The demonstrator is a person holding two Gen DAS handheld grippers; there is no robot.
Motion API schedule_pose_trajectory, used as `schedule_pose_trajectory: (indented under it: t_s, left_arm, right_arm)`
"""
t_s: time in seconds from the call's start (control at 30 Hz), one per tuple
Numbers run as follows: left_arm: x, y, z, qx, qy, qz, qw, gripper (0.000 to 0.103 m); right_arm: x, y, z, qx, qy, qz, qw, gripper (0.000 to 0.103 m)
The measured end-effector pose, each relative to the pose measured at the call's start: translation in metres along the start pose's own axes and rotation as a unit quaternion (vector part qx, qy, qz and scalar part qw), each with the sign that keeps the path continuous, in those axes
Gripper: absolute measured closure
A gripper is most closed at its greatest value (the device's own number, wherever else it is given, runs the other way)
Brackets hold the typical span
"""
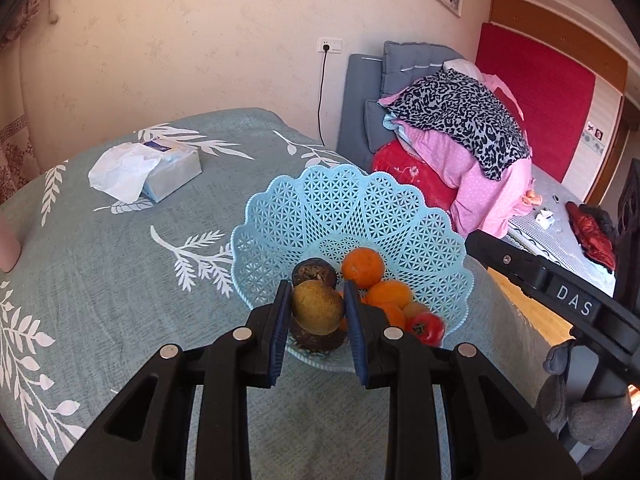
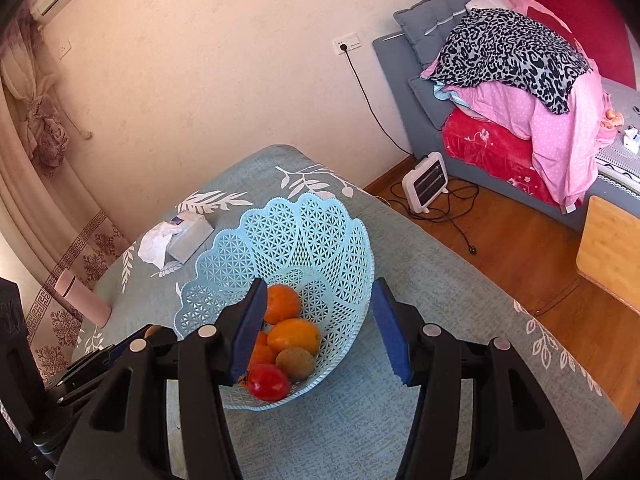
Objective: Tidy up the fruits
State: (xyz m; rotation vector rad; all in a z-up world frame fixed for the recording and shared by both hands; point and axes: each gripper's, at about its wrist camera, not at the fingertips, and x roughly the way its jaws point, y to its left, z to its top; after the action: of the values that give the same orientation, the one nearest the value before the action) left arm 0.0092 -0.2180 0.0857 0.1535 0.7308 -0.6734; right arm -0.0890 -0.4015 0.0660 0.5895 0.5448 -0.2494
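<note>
A light blue lattice basket [image 1: 352, 204] [image 2: 304, 232] stands on the table. It holds oranges [image 1: 363, 267] [image 2: 294, 335], a red tomato [image 1: 428, 328] [image 2: 268, 382], dark round fruits [image 1: 313, 274] and a kiwi [image 2: 295, 363]. My left gripper [image 1: 317, 307] is shut on a brown kiwi [image 1: 318, 311] and holds it over the basket's near side. My right gripper [image 2: 320, 328] is open and empty above the basket's near rim. It also shows at the right edge of the left wrist view [image 1: 560, 292].
The table wears a grey-green leaf-print cloth [image 1: 120, 280] [image 2: 440, 300]. A tissue pack [image 1: 160, 172] [image 2: 184, 236] lies at its far side. A pink cylinder [image 2: 84, 300] stands at the left edge. A bed with piled bedding [image 1: 460, 140] and a small heater [image 2: 426, 180] lie beyond.
</note>
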Motion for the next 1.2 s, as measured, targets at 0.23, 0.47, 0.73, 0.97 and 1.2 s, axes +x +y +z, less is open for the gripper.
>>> schedule_pose_trajectory:
  t_s: [0.23,0.47,0.73,0.97,1.2]
  left_arm:
    - [0.021,-0.006,0.011,-0.020,0.009,-0.020,0.9996,0.057]
    - [0.006,0.011,0.005,-0.042,-0.014,0.007,0.9990,0.033]
    - [-0.016,0.019,-0.017,-0.023,-0.046,0.112,0.9924,0.018]
    - [-0.019,0.020,-0.031,-0.004,-0.051,0.144,0.9883,0.011]
    - [-0.020,0.021,-0.035,-0.003,-0.056,0.158,0.9858,0.009]
  right_arm:
    - [0.001,-0.004,0.003,0.005,0.002,-0.003,1.000,0.047]
    - [0.005,-0.005,0.001,0.007,0.007,-0.006,1.000,0.047]
    - [0.006,0.005,-0.004,-0.007,0.015,-0.001,1.000,0.041]
    - [0.004,0.020,-0.013,-0.036,0.019,0.000,0.999,0.033]
    - [-0.007,0.030,-0.028,-0.078,0.006,-0.023,0.997,0.022]
